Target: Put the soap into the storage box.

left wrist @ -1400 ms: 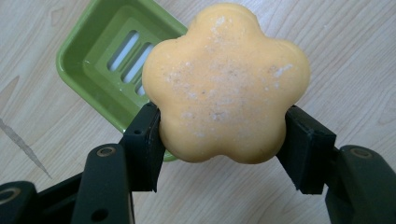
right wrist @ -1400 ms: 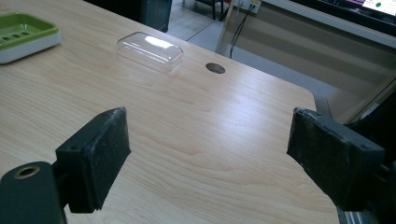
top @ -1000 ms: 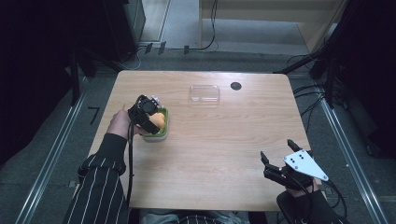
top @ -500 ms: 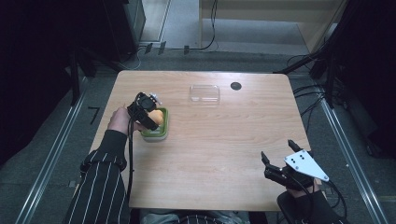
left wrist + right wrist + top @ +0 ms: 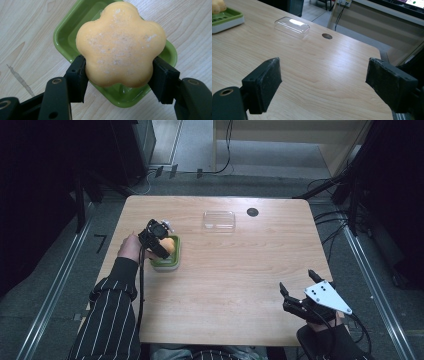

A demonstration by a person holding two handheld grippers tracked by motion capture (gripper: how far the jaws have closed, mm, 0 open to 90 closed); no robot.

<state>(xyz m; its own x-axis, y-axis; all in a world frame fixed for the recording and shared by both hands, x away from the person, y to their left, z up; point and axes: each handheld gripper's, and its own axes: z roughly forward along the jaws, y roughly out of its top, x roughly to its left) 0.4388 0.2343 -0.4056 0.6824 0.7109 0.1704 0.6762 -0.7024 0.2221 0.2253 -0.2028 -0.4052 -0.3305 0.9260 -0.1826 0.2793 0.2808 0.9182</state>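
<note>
An orange flower-shaped soap (image 5: 121,45) sits between the pads of my left gripper (image 5: 120,66), which is shut on it from both sides. Right beneath it lies a green soap dish (image 5: 65,37); whether the soap touches the dish I cannot tell. In the high view the left gripper (image 5: 161,239) holds the soap (image 5: 170,245) over the dish (image 5: 166,263) at the table's left. My right gripper (image 5: 296,281) hovers near the front right corner, its jaws wide open with nothing between them (image 5: 324,77).
A clear plastic lid (image 5: 219,219) lies at the back middle of the wooden table (image 5: 235,270), with a round cable hole (image 5: 252,212) just right of it. From the right gripper view the lid (image 5: 292,26) and the hole (image 5: 327,36) lie ahead.
My left gripper has sunk a little with the soap, closer to the green dish. The right gripper has kept still.
</note>
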